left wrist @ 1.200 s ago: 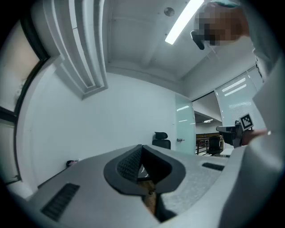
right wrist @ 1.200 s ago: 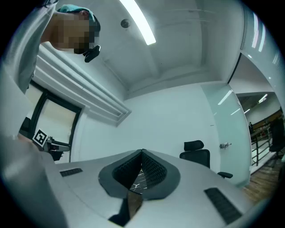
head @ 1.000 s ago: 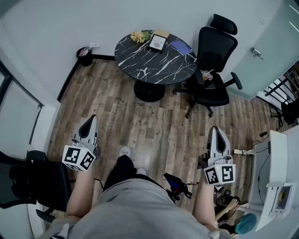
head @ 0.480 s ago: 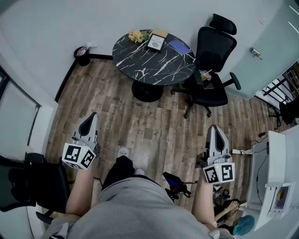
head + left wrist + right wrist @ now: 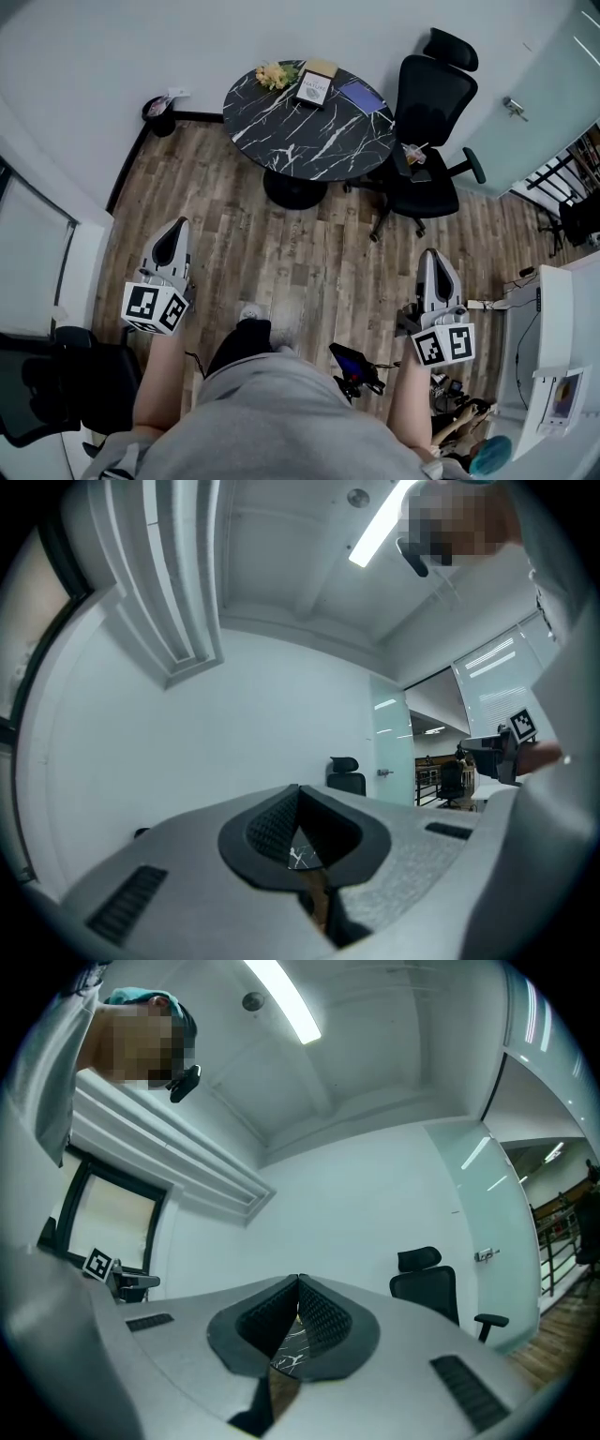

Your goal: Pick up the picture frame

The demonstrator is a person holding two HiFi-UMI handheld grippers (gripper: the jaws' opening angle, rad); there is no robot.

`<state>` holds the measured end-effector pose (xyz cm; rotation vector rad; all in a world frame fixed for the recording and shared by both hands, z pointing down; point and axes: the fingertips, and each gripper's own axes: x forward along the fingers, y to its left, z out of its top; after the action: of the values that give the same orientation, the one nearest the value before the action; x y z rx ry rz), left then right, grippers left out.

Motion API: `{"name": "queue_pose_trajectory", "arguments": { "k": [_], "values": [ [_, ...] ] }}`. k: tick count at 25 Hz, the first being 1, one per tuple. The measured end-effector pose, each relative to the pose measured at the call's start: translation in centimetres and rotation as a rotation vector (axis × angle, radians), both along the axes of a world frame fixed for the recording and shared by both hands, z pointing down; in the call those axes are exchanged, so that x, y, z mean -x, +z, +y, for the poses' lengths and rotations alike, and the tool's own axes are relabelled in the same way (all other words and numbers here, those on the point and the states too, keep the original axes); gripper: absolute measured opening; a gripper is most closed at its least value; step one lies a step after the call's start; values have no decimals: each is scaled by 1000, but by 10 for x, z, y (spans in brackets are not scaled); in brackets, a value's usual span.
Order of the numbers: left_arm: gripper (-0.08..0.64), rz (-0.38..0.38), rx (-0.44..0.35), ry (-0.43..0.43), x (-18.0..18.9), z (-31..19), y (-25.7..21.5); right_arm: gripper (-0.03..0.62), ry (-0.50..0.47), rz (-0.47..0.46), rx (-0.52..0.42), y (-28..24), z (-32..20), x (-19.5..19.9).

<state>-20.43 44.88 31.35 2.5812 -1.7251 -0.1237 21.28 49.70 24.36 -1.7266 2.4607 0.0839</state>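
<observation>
I see the picture frame on the black marble table at the upper middle of the head view, well apart from my left hand-held gripper and right hand-held gripper, both with jaws pressed together, empty.

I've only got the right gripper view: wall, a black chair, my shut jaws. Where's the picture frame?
Observer: The picture frame sits at the far edge of the round black table ahead.
Operator: What's next to it?
Observer: Yellow flowers on its left, a purple notebook on its right.
Operator: Is my other hand near it?
Observer: No, the left gripper hangs over the wood floor, well short of the table.
</observation>
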Motion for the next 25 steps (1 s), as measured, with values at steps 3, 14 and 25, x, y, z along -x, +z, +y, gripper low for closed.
{"name": "queue_pose_trajectory", "arguments": {
  "k": [3, 14, 25],
  "values": [
    [8, -17, -1, 21, 6, -27, -1, 25, 0, 12, 4, 0, -24, 14],
    [8, -14, -24, 92, 34, -116, -11, 25, -20, 26, 24, 1, -103, 86],
    [8, -17, -18, 106, 66, -144, -5, 25, 3, 32, 11, 0, -134, 119]
  ]
}}
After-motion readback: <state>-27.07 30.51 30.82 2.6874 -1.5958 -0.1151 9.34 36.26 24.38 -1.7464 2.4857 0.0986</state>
